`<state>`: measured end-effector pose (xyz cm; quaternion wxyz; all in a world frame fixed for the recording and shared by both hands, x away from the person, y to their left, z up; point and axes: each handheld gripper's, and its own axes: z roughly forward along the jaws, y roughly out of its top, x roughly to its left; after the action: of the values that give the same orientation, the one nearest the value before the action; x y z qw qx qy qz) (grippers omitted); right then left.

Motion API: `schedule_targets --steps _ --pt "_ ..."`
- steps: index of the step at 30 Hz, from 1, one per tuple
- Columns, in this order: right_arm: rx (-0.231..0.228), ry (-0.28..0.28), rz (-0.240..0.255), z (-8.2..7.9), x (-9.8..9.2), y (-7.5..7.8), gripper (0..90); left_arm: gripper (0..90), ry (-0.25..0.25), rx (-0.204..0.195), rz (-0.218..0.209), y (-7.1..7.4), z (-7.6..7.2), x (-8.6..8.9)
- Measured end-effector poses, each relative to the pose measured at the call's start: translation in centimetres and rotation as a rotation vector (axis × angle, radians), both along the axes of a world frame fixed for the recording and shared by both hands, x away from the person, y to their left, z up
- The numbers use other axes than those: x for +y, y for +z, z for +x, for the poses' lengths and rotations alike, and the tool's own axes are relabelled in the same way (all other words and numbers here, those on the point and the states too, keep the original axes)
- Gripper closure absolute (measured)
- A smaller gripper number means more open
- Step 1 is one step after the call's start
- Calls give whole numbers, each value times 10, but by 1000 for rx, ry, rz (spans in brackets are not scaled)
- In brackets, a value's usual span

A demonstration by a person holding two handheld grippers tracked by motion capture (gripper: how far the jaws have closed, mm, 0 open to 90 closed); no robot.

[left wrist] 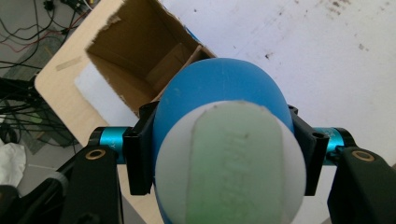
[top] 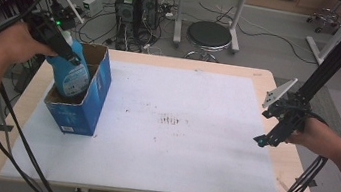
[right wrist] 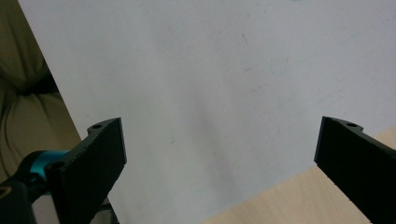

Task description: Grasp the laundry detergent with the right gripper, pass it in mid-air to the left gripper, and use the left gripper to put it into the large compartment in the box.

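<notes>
blue bottle (top: 71,74), clamped in the left hand-held gripper (top: 66,53), hangs half inside the open box (top: 87,109) near the worktop's left edge; snagging the cardboard rim could tip it. right hand-held gripper (right wrist: 219,154) gapes empty.

Blue bottle (top: 71,74) with white cap, blue cardboard box (top: 93,96), white mat (top: 179,127).

Left gripper (left wrist: 219,154) is clamping a blue bottle (left wrist: 219,93) by its sides, white cap (left wrist: 229,163) facing the camera. Bottle is hanging over an open cardboard box (left wrist: 140,56), which is sitting on a white sheet (left wrist: 303,56) at the table's corner.
</notes>
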<state>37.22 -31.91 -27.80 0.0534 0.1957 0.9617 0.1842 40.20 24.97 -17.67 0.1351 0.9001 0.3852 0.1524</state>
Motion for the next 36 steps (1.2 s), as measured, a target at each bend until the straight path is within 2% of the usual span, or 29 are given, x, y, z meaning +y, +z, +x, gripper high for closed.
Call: schedule_targets --steps 6,15,17,23,27,29,33,36 --pt "12 -6 -4 0 1 -4 11 382 -28 27 -1 -36 4 2" --pt "30 -11 -9 -1 1 -9 11 382 -42 56 -1 -74 8 7" --pt "30 -13 -11 0 1 -10 12 382 -44 63 -3 -80 8 8" --pt "31 -13 2 0 0 -11 11 382 -58 111 30 -97 12 6" --pt "32 -11 2 0 -1 -11 11 381 -55 125 35 -107 14 6" --pt "32 -8 3 0 -2 -12 11 381 -48 120 18 -107 16 7" --pt "31 -1 3 0 -1 -12 12 380 -55 126 18 -109 17 7" --pt "30 -3 3 0 0 -12 12 378 -32 115 -3 -110 18 9"
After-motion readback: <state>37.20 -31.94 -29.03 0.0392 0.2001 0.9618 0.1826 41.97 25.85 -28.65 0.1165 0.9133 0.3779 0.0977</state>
